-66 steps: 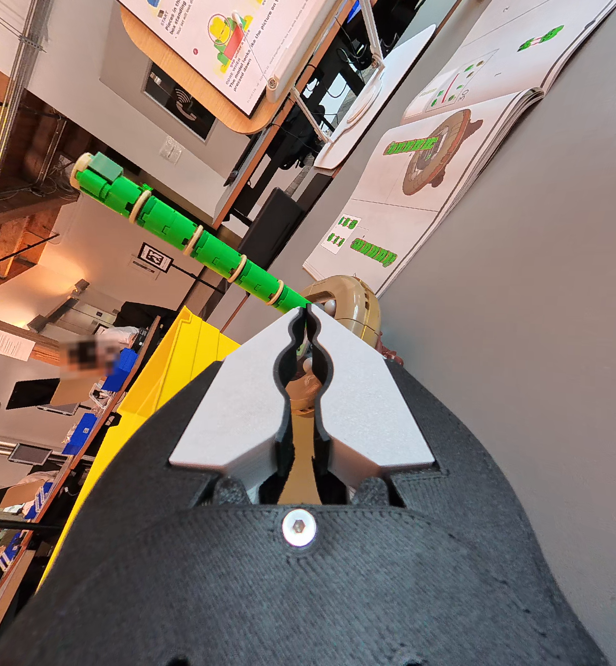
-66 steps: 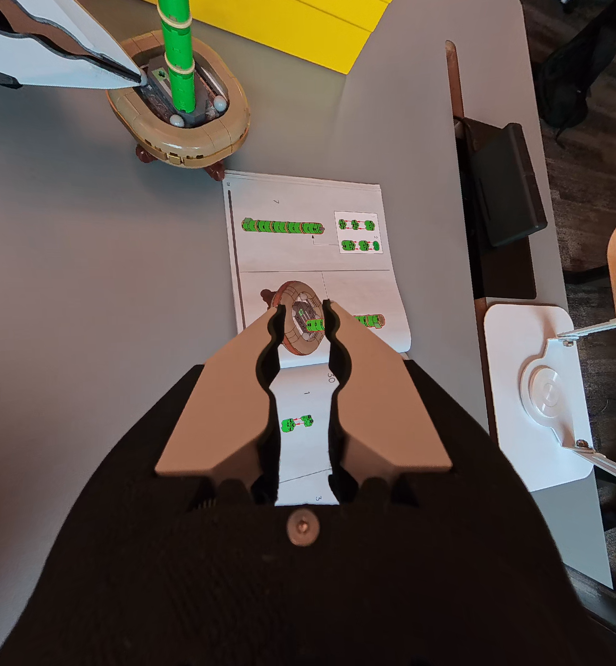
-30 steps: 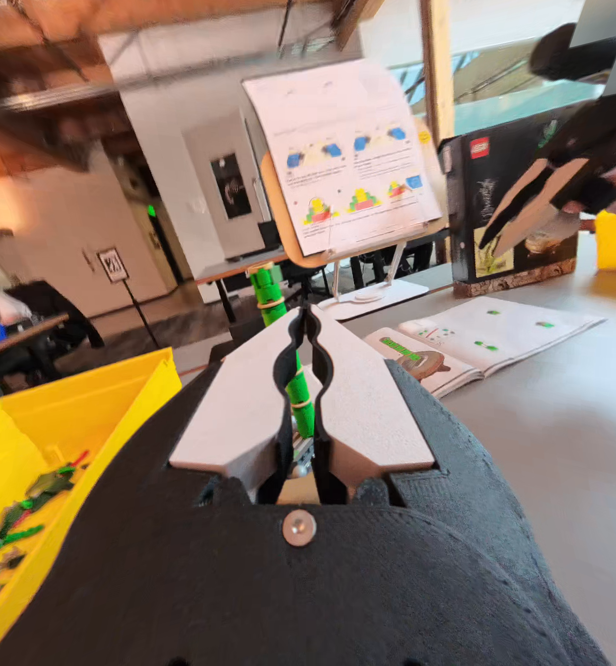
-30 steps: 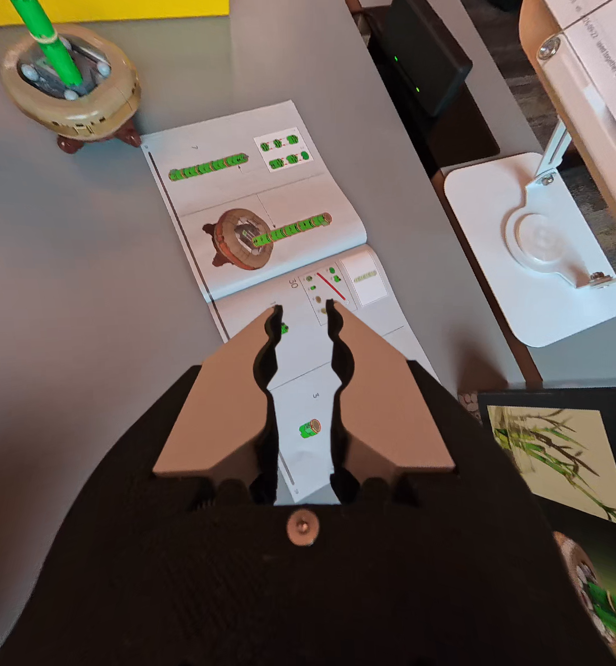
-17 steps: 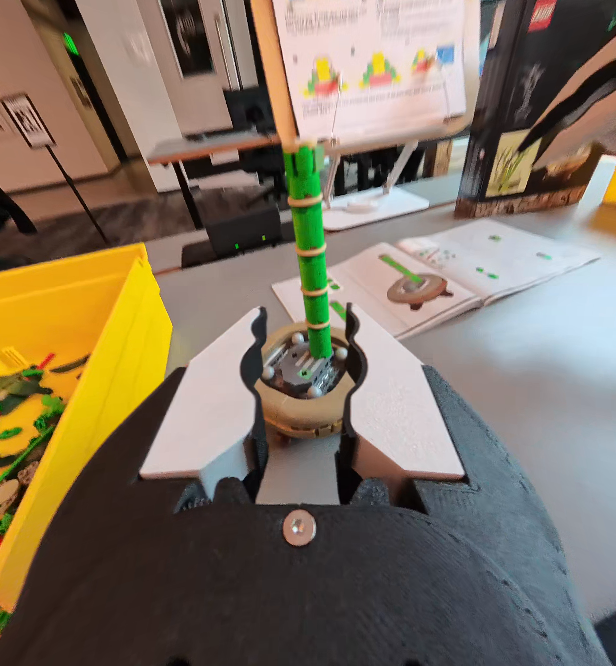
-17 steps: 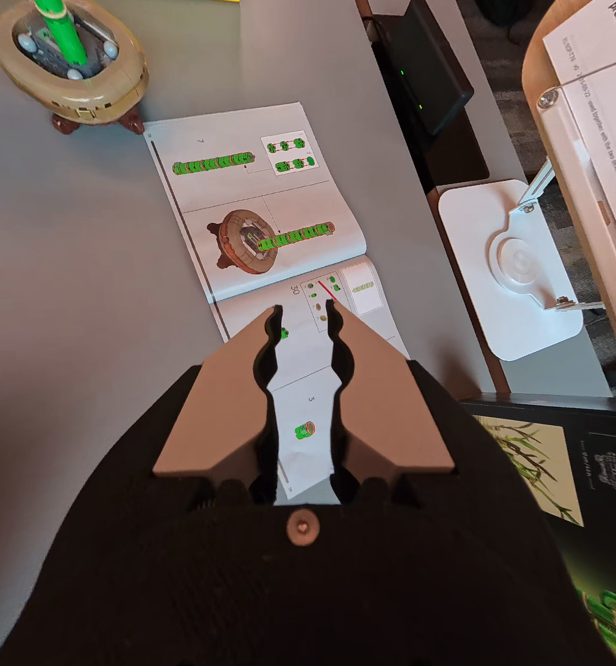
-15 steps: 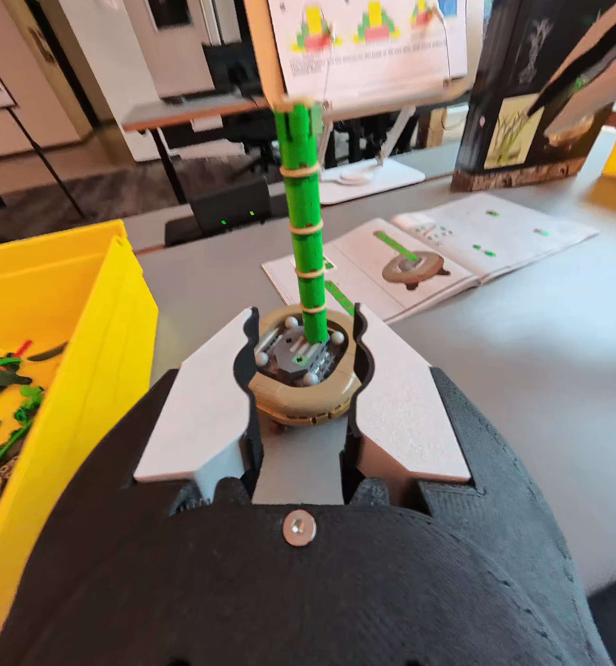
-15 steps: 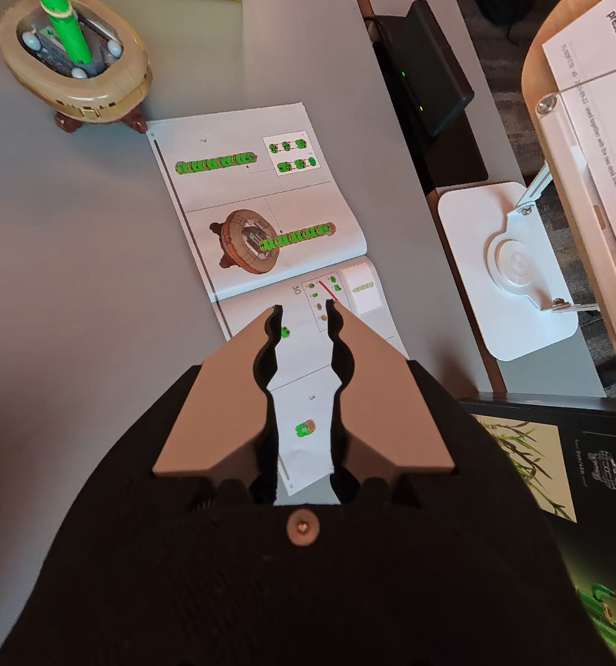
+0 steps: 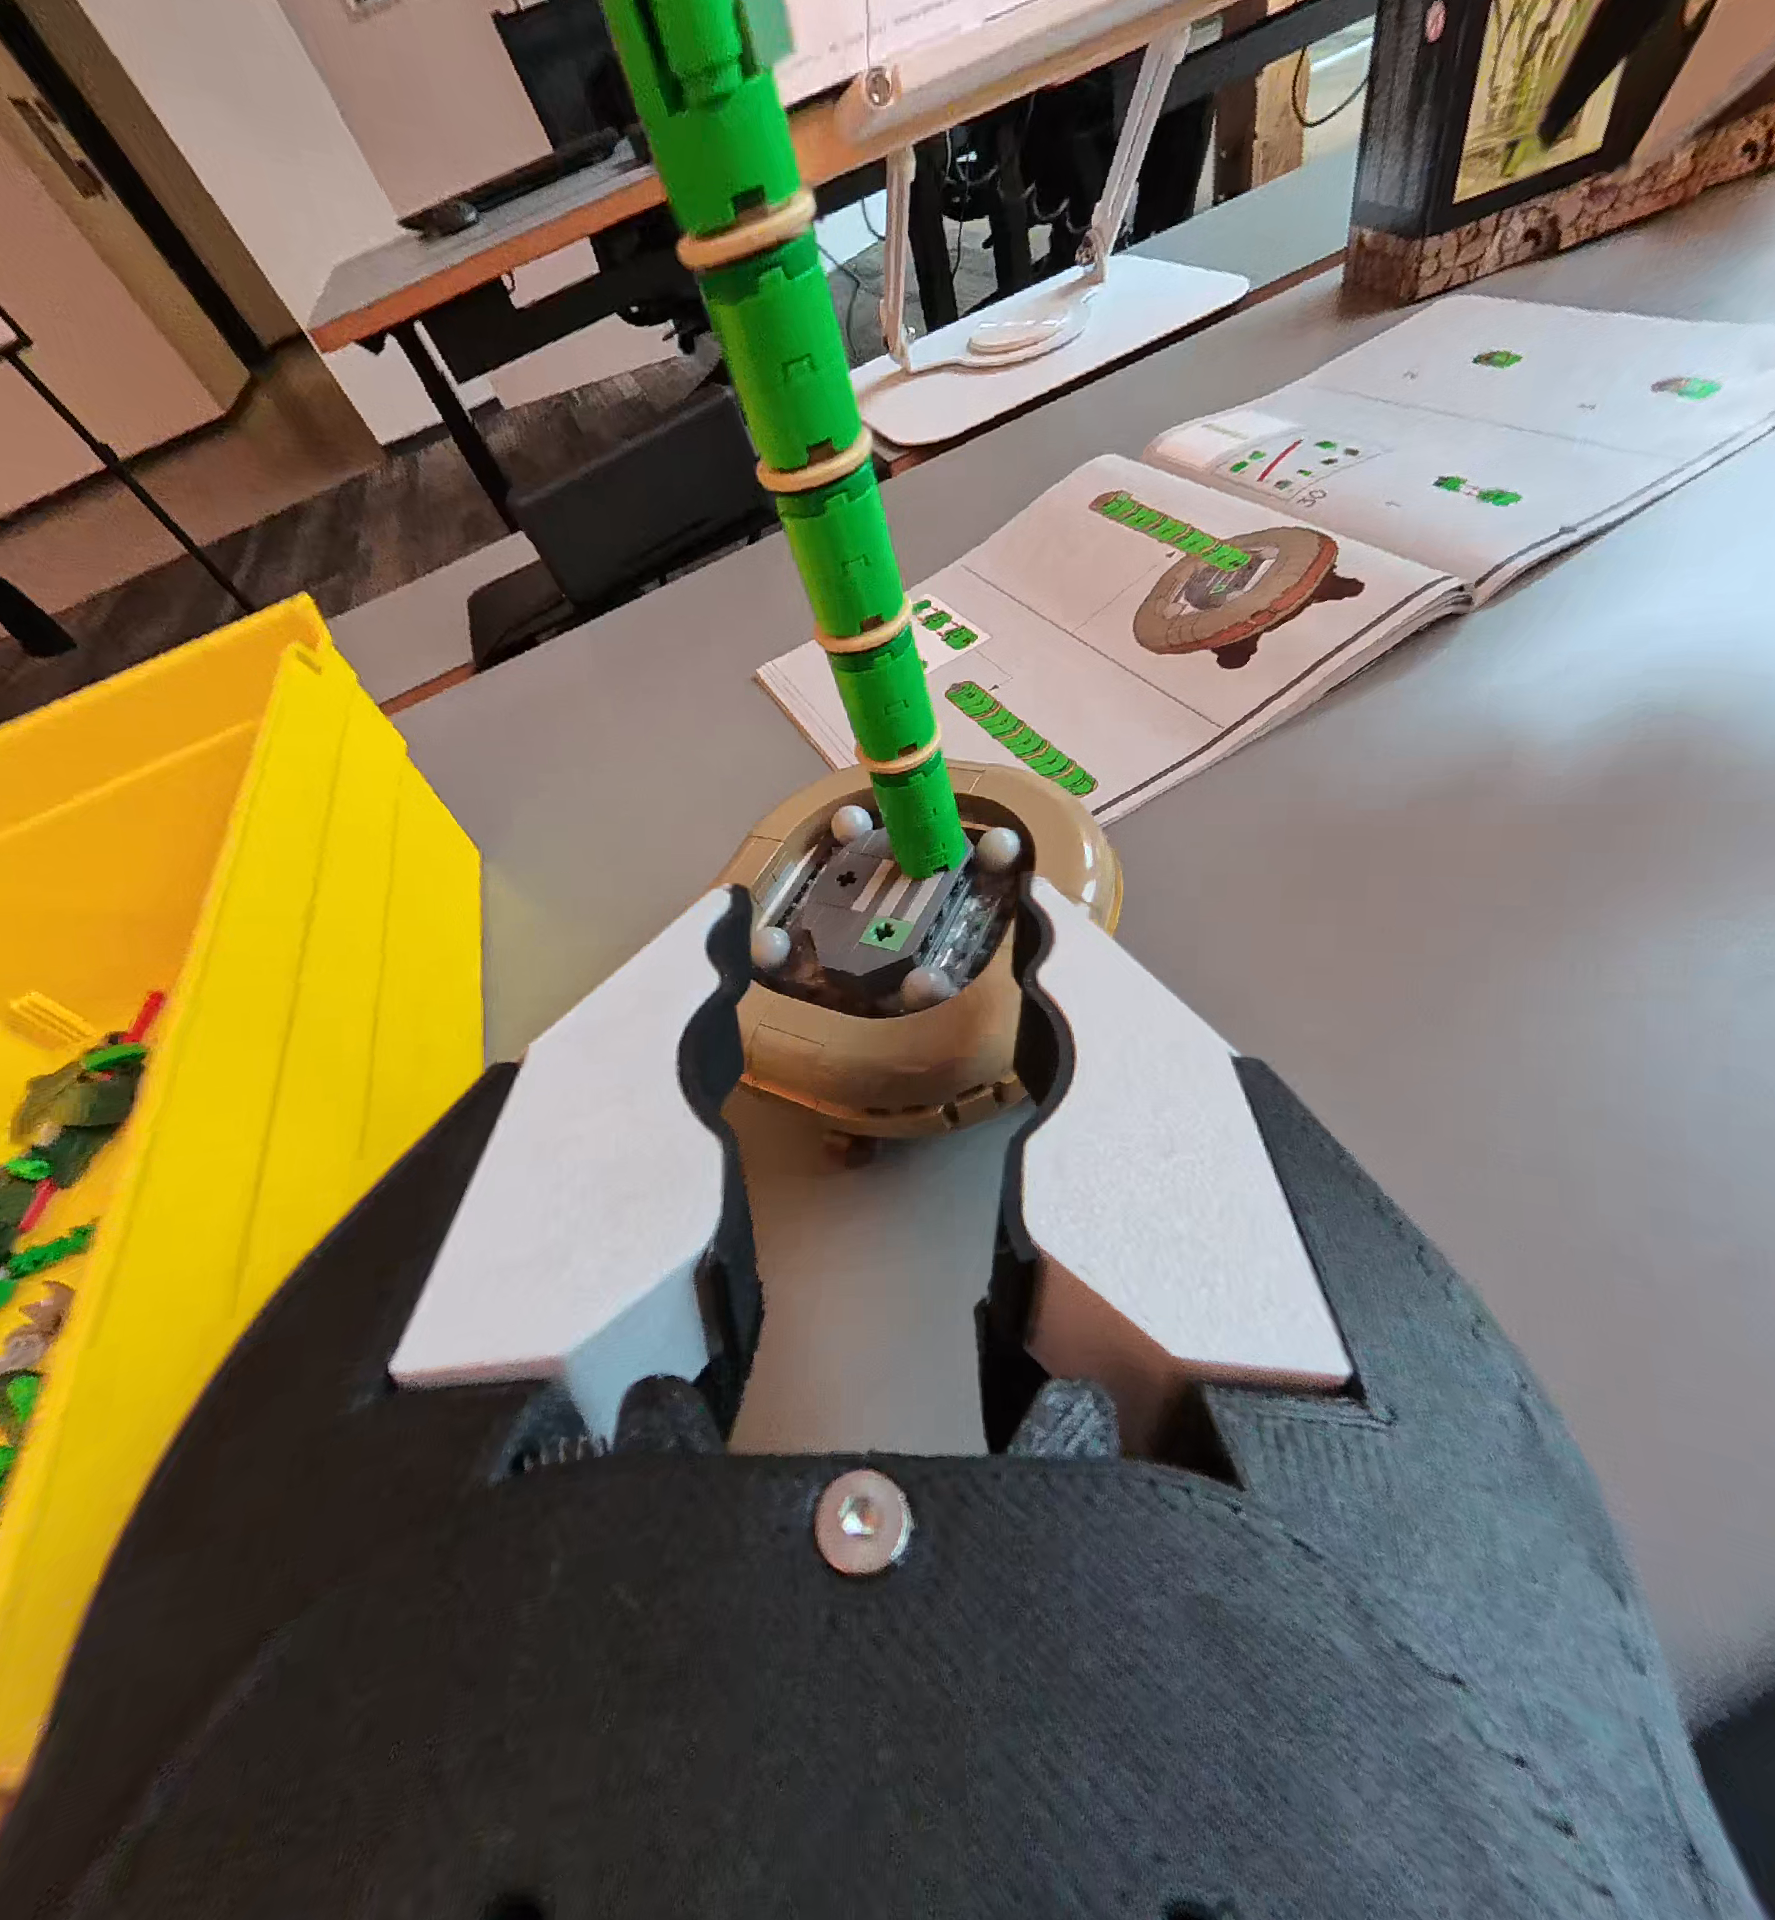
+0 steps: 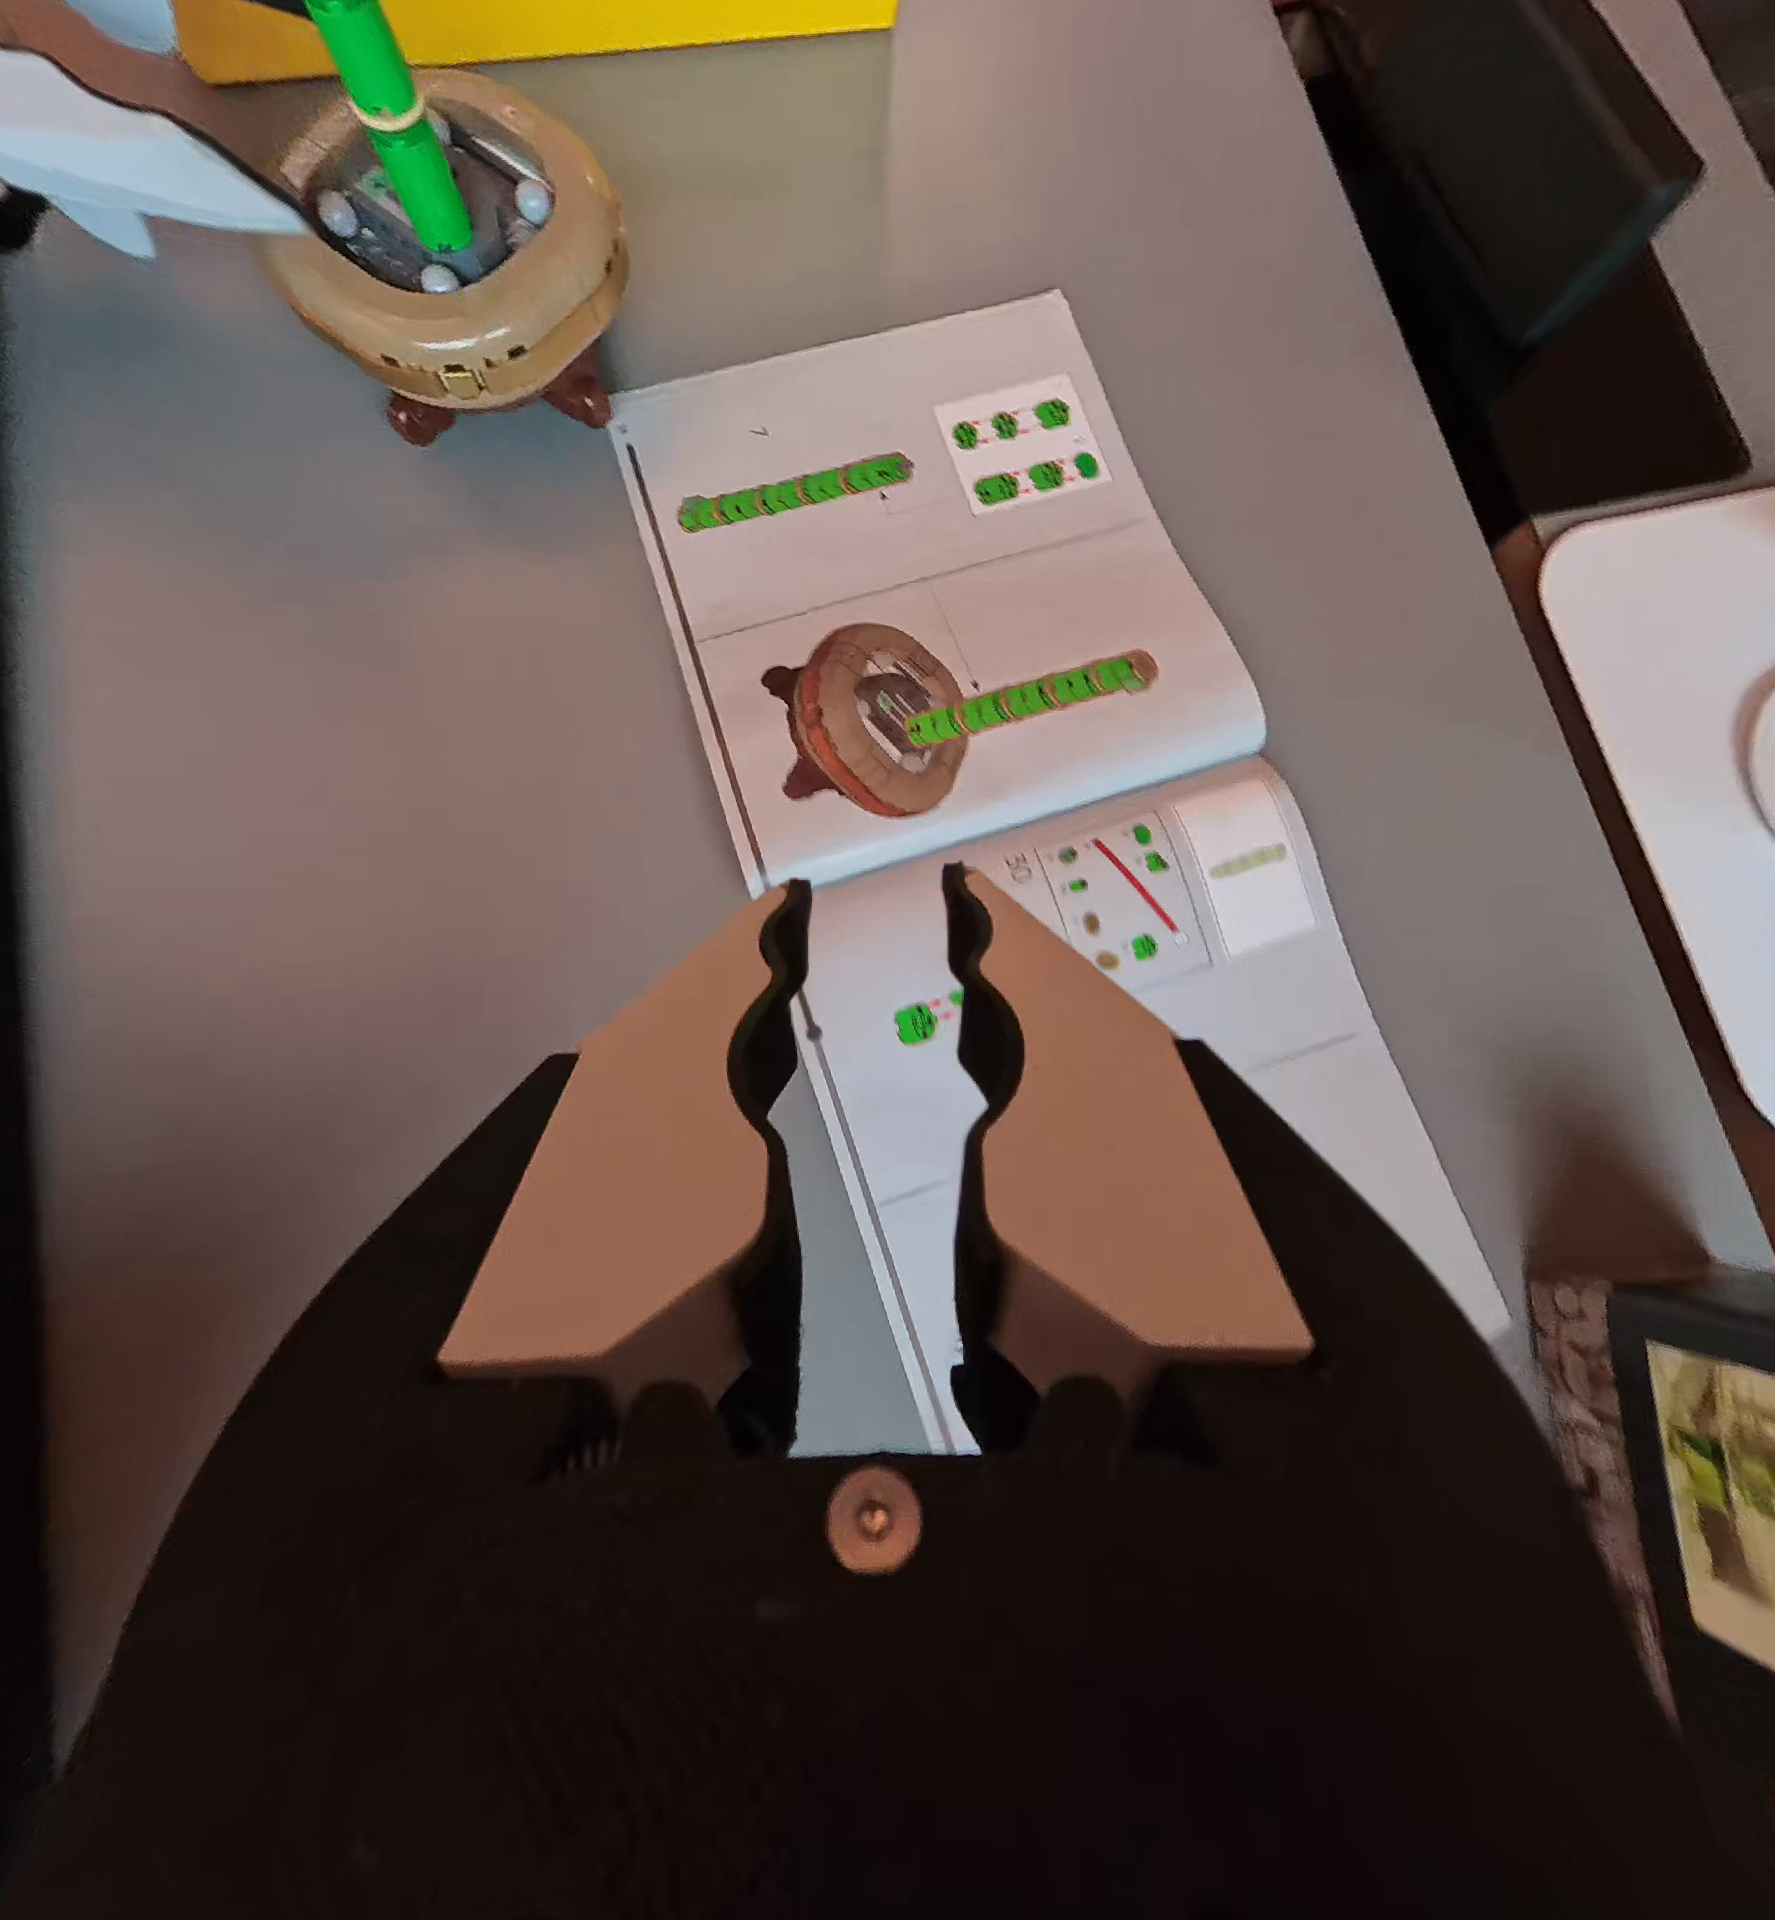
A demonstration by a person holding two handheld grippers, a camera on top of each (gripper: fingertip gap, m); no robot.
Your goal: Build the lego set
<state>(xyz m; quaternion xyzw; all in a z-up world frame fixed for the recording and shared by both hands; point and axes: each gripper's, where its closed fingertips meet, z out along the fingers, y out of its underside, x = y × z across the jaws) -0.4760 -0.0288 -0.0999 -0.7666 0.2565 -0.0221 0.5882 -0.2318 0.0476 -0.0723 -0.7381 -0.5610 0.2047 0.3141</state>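
Since half a second ago, left gripper (image 9: 875, 940) is closing in on round tan brick pot (image 9: 893, 1049), fingers spread astride it | green segmented stalk (image 9: 841, 540) standing inside | right gripper (image 10: 875, 902) is hovering parted over open instruction booklet (image 10: 966, 582).

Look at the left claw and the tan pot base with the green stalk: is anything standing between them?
Nothing visible does. The left claw is open with its fingers either side of the tan pot base, and only bare grey table shows between them. The green stalk stands farther back, clear of the fingers.
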